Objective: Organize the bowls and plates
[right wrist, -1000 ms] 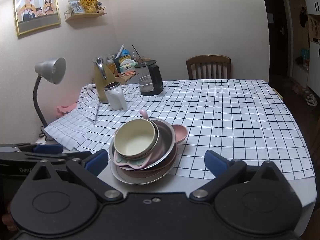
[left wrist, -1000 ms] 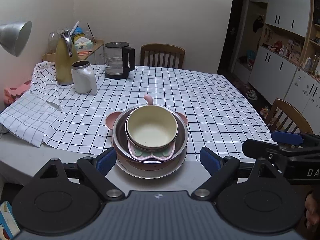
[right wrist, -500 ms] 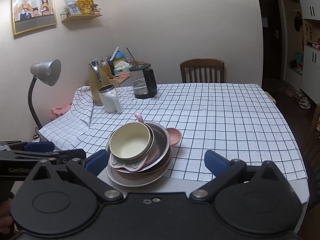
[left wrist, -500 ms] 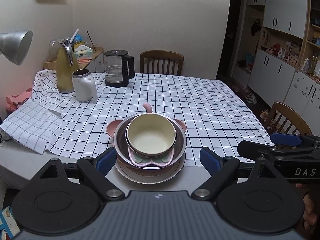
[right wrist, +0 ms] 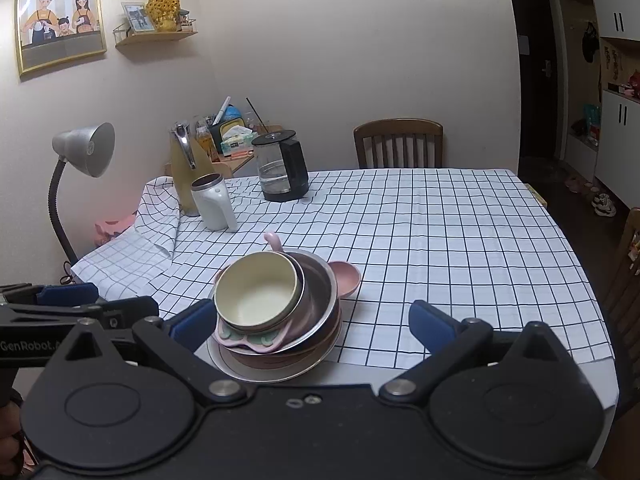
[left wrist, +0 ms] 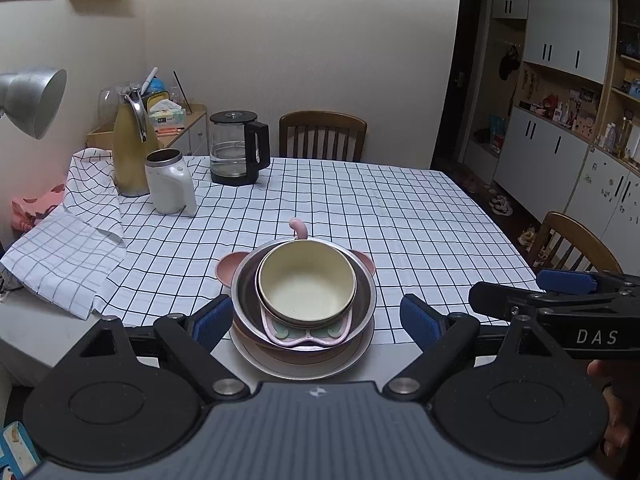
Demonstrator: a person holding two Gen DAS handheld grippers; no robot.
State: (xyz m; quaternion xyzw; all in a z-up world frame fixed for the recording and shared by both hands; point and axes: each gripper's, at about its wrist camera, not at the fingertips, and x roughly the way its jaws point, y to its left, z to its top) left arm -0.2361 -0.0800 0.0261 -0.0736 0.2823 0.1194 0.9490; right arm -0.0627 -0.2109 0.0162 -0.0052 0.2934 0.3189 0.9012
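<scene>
Dining room, dim light; table (left wrist: 420, 216) carried a black-grid white cloth (right wrist: 440, 240) that stopped short of the near edge. Landmark: stack (left wrist: 302, 308) of plates and bowls, at the near edge, half on cloth, half on bare top.

Stack from the bottom: wide flat plate (left wrist: 276, 366), brownish dish, pink butterfly-shaped dish (left wrist: 304, 334), steel bowl (left wrist: 366, 292), cream bowl (left wrist: 306, 284) on top, tilted a bit. Pink spoon handle (left wrist: 298, 227) stuck up behind the stack. Small pink dish (right wrist: 346, 276) touched the stack's far right side in the right wrist view.

Far left of stack: white mug (left wrist: 170, 188), yellow thermos (left wrist: 128, 148), glass kettle (left wrist: 236, 148). Chair (left wrist: 322, 136) behind the table, lamp (right wrist: 86, 150) off to the left.

Left gripper (left wrist: 316, 316): fingers wide open, nothing between the pads, both short of the stack, framing it left and right. Right gripper (right wrist: 314, 322): fingers also wide open, empty, its left finger (right wrist: 192, 322) just beside the stack in the picture; contact not clear. Each gripper showed side-on at the other view's edge. Bare fingertips visible at the lower right of the left wrist view.
</scene>
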